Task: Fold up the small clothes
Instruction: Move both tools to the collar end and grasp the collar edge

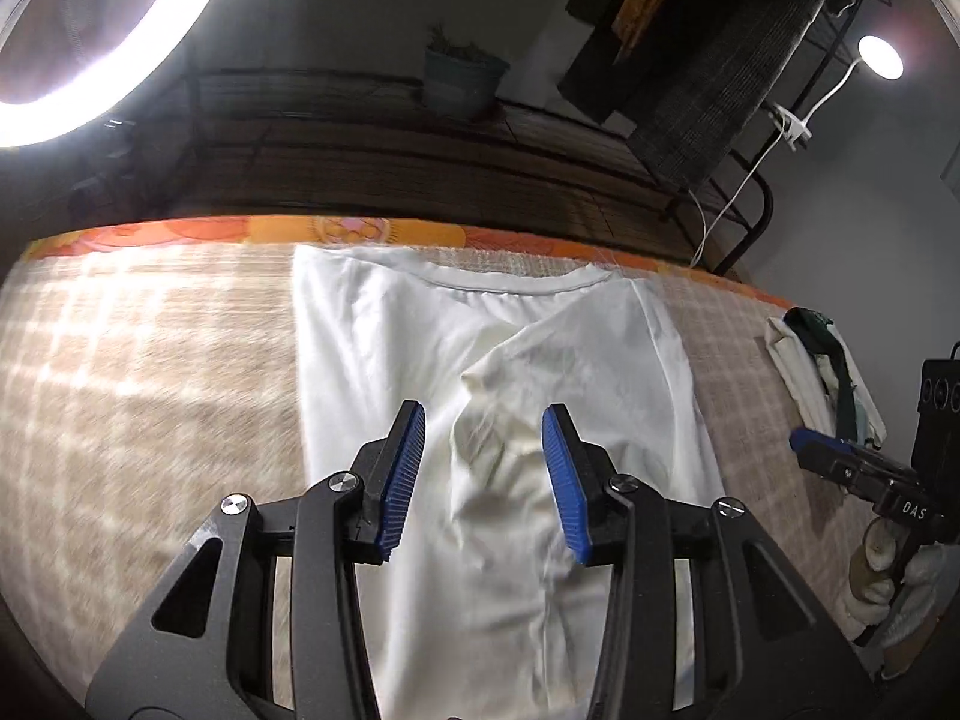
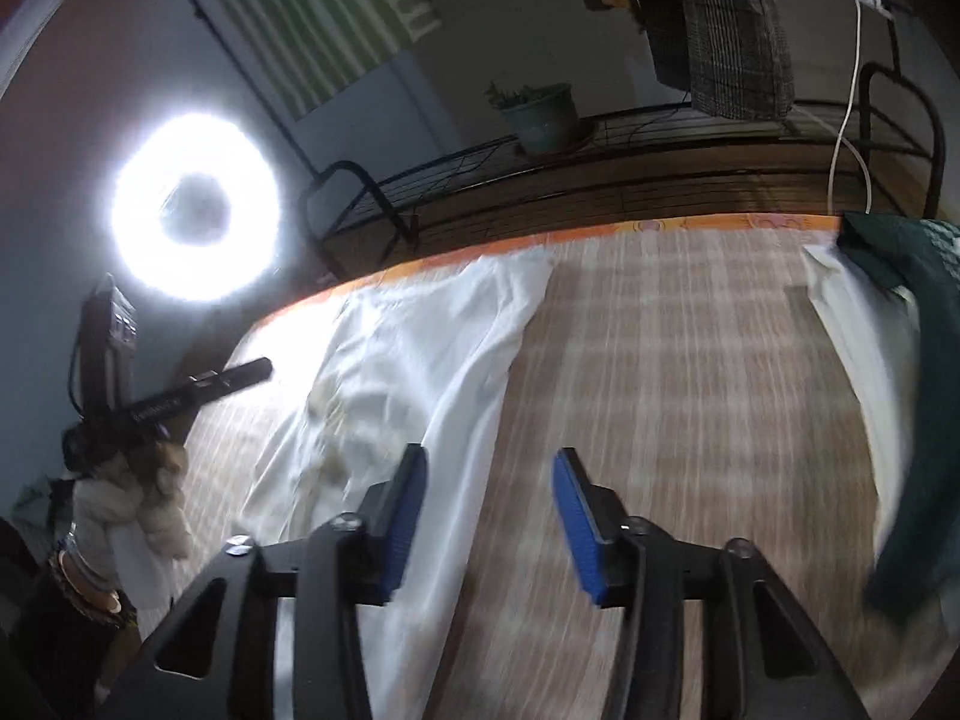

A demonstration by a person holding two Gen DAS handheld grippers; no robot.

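Observation:
A white T-shirt (image 1: 384, 336) lies on the checked bedcover (image 1: 150, 372), collar toward the far edge, with one side folded over its middle in a rumpled flap. My left gripper (image 1: 483, 420) hovers above that flap, jaws apart, nothing between the blue pads. In the right wrist view the same T-shirt (image 2: 408, 360) lies left of centre. My right gripper (image 2: 489, 462) is open over the shirt's right edge and the bare bedcover (image 2: 690, 390), holding nothing. The right gripper (image 1: 810, 444) also shows at the right edge of the left wrist view, the left gripper (image 2: 258, 367) at the left of the right one.
More clothes, white and dark green (image 1: 822, 360), are piled at the bed's right side; the same pile (image 2: 900, 360) shows in the right wrist view. A ring light (image 2: 195, 210) glares at the left. A dark metal rack (image 1: 420, 138) with a potted plant (image 2: 540, 114) runs behind the bed.

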